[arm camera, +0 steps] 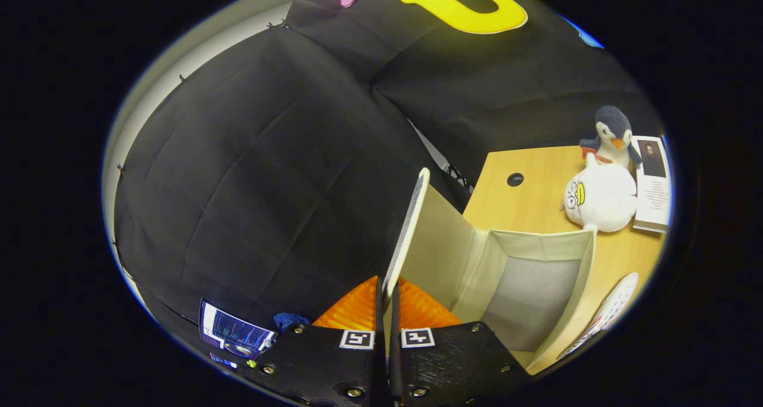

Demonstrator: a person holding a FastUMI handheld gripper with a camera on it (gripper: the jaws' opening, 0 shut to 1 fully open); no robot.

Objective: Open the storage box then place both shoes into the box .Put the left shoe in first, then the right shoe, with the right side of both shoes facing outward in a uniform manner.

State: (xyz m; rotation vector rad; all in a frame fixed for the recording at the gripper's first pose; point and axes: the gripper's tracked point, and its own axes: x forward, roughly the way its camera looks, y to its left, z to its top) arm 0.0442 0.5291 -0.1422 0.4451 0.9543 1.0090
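Midway through the opening step, the gripper is clamped on the lid of the storage box, both fingers pinching its lower edge at bottom centre of the frame.

Held between the fingers, the lid stands nearly upright and rises toward mid-frame; the cream box lies open just right of it, its grey interior bare — no shoe inside. Beyond the box, on the wooden table at right, sit a white plush toy, a penguin toy and a printed card. An orange ribbed surface shows just behind the fingers, a small screen at lower left. Judging by this, the next move calls for swinging the lid fully clear and letting go, then fetching the left shoe — neither shoe can be identified from here.
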